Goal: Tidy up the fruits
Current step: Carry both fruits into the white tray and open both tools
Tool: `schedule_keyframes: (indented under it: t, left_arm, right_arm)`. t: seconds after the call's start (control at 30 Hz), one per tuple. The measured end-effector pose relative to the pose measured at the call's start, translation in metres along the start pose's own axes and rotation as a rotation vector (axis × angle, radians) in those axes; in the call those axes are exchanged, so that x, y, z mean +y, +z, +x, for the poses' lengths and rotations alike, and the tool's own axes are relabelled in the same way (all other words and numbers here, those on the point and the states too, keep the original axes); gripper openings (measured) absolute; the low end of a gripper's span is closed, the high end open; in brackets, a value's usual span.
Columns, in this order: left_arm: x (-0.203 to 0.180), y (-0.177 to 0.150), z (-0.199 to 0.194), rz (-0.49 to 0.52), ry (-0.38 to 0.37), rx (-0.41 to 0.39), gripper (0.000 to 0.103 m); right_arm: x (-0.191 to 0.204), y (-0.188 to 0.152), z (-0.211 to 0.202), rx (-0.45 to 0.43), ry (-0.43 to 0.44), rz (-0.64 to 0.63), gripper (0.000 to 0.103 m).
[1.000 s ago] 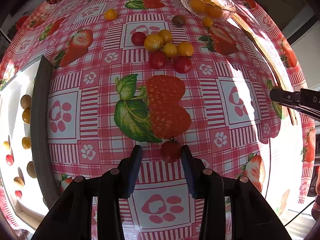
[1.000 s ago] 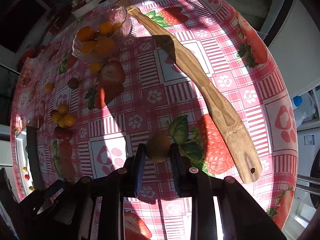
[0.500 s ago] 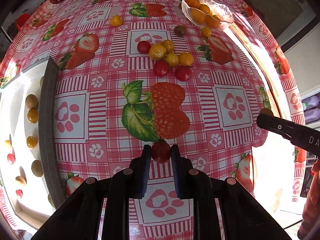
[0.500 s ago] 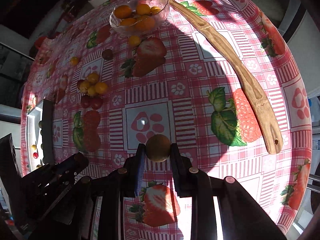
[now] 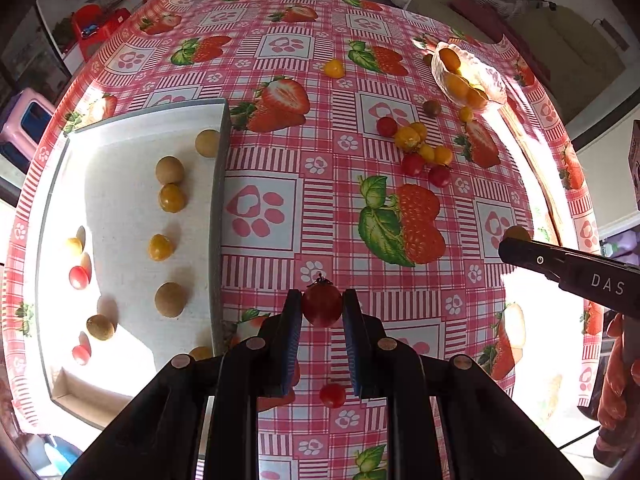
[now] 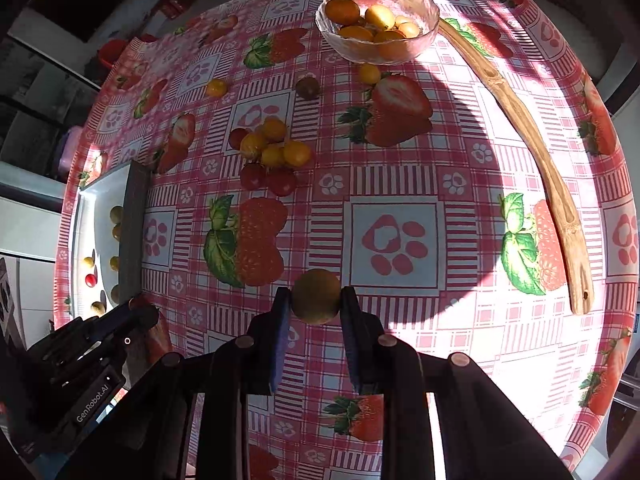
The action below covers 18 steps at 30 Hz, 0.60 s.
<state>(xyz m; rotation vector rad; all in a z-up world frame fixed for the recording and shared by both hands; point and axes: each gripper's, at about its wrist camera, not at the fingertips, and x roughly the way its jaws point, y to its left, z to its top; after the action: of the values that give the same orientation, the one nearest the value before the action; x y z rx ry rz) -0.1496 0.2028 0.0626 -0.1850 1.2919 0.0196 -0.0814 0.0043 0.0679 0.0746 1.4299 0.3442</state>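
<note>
My left gripper [image 5: 321,306] is shut on a red cherry tomato [image 5: 322,305] and holds it above the tablecloth, right of the white tray [image 5: 120,136]. The tray holds several small yellow, brown and red fruits. My right gripper [image 6: 316,302] is shut on a round brown-green fruit [image 6: 316,297] above the cloth; it shows in the left wrist view [image 5: 516,240] at the right. A loose cluster of red and yellow tomatoes [image 6: 272,156] lies mid-table. A glass bowl [image 6: 424,40] of orange fruits stands at the far side.
A long wooden spatula [image 6: 532,152] lies along the right side. Single fruits [image 6: 308,86] sit near the bowl. A small red tomato [image 5: 332,395] lies under my left gripper. The tray's grey wall [image 5: 218,216] stands between tray and cloth.
My left gripper closed on the red tomato, lifted it and swung left toward the tray. My right gripper carried the brown fruit left, away from the spatula.
</note>
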Motion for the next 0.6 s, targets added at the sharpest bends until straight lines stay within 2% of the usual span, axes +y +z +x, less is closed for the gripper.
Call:
schedule_keyframes:
  t: [0.27,0.6]
  left_arm:
    - [0.073,-0.015,-0.020,-0.116,0.066,-0.033,0.022]
    - [0.144,-0.051,-0.016,-0.241,0.147,0.002,0.022]
  right_arm:
    - [0.072,0.008,0.011,0.028,0.035,-0.135,0.027]
    - [0.182,0.016,0.046,0.099,0.113,-0.316,0.027]
